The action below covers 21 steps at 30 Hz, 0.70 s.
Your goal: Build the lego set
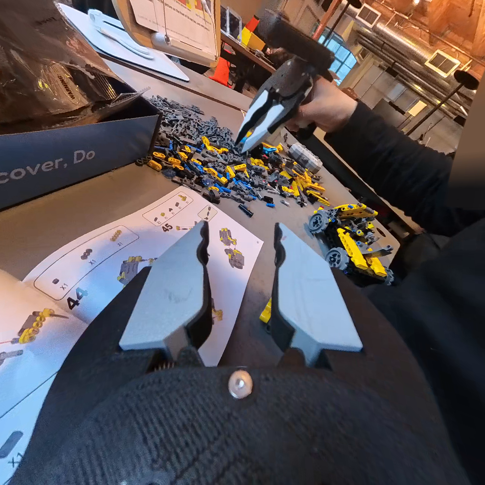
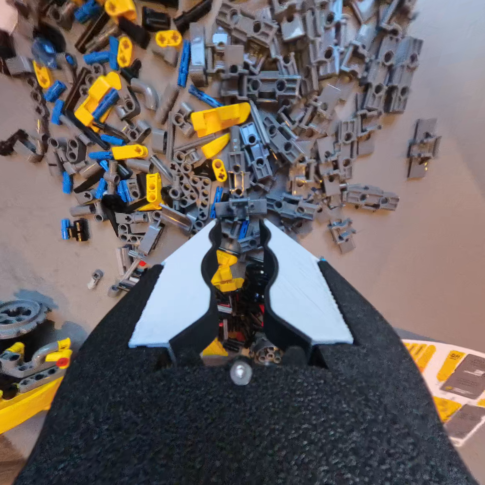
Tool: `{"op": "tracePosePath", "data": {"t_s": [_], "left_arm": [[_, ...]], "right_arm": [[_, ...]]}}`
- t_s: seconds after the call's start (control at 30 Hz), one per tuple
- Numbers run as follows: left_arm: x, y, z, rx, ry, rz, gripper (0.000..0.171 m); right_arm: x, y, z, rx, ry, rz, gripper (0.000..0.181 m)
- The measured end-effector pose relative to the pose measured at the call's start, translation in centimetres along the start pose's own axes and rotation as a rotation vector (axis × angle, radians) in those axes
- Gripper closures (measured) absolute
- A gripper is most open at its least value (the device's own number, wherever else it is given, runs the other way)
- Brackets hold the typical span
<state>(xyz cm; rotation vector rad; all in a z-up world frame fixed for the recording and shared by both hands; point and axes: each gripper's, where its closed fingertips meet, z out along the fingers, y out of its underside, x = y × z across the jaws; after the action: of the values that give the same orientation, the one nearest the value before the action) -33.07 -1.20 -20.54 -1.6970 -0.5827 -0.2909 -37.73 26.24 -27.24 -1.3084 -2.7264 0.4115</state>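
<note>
In the left wrist view, the left gripper hangs with its two fingers spread apart and nothing between them. Under its left finger lies an open instruction booklet on the grey table. A small yellow piece lies on the table just inside the right finger. Ahead and to the right stands a partly built yellow and grey vehicle. Farther ahead is a pile of loose building pieces, grey, black, blue and yellow, with a dark box to its left. A hand in a dark sleeve holds the right gripper tip-down in the pile.

In the right wrist view, the right gripper points down into the pile. Its fingers are narrowly parted, and a dark grey piece sits right at the tips; I cannot tell whether it is gripped. A yellow piece shows through the gap between the fingers. To the lower left is a grey wheel of the vehicle, to the lower right a printed sheet.
</note>
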Motion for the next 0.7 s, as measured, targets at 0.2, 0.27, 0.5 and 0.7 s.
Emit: {"op": "tracePosePath", "data": {"t_s": [0.2,0.27,0.5,0.7], "left_arm": [[-0.1,-0.1,0.1,0.006,0.004,-0.011,0.123],[0.0,-0.1,0.0,0.009,0.008,-0.009,0.123],[0.0,-0.4,-0.2,0.031,0.02,-0.017,0.123],[0.2,-0.6,-0.4,0.045,0.03,-0.011,0.123]], "right_arm": [[-1.5,-2.8,0.4,0.054,0.028,-0.255,0.174],[-1.5,-3.1,0.8,0.023,0.037,-0.298,0.173],[-1.9,-4.1,1.1,-0.001,0.008,-0.309,0.174],[-2.2,-4.2,1.5,0.004,-0.029,-0.264,0.181]]}}
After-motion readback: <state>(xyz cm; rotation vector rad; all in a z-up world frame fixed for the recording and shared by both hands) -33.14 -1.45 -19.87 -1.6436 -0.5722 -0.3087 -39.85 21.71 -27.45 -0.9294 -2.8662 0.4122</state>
